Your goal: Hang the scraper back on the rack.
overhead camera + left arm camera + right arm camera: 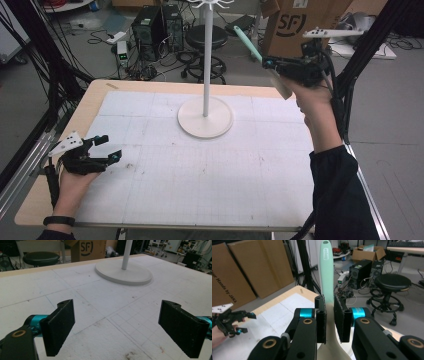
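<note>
Table (95, 97): pale wood edge, smooth matt. White gridded mat (210, 170) on top looks like paper or foam sheet, matt, scuffed with dark smudges near the front. Stand base (205, 118) and pole (207, 60): white, smooth, slight sheen (painted metal or plastic, can't tell). Left gripper (117, 325) pads (60, 326): black, rough textured, matt; teal joints look like anodised metal. Right gripper (330, 320): same black matt plastic body, brass-coloured inserts. Spatula (327, 270) handle: mint green, smooth matt, silicone-like; lower part cream. Far cardboard box (295, 22): brown, matt.

High view overhead facing forward, gripper views low, sharing white stand (205, 117).
</note>
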Action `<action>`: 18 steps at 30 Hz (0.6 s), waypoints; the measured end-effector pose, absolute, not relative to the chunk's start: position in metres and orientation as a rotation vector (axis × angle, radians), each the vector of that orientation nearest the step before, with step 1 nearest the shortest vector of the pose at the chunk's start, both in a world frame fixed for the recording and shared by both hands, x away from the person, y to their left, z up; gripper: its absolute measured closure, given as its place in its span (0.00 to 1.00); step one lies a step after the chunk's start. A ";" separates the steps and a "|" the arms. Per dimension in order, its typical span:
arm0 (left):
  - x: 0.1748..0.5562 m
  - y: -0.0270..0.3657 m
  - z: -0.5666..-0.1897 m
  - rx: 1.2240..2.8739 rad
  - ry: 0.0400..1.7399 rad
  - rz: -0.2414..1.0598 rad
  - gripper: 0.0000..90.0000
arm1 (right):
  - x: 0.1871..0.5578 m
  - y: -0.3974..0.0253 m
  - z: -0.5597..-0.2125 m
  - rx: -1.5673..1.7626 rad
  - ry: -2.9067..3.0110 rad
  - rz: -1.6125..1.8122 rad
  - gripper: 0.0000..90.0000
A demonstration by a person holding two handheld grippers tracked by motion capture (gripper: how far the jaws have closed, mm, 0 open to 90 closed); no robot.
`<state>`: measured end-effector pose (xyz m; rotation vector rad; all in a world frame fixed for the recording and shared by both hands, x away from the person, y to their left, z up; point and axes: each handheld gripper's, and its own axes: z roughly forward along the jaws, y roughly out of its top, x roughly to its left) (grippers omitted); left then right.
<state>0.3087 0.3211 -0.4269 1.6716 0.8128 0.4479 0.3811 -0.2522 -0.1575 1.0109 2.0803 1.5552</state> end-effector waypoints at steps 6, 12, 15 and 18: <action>0.309 0.321 -0.427 1.672 0.805 0.436 0.16 | 0.385 -0.245 -0.133 0.979 2.078 1.547 0.91; 0.309 0.320 -0.427 1.675 0.802 0.431 0.16 | 0.387 -0.240 -0.123 0.968 2.067 1.539 0.90; 0.308 0.320 -0.427 1.675 0.799 0.429 0.16 | 0.389 -0.236 -0.121 0.958 2.063 1.531 0.90; 0.308 0.320 -0.427 1.679 0.800 0.427 0.16 | 0.392 -0.233 -0.121 0.961 2.067 1.519 0.90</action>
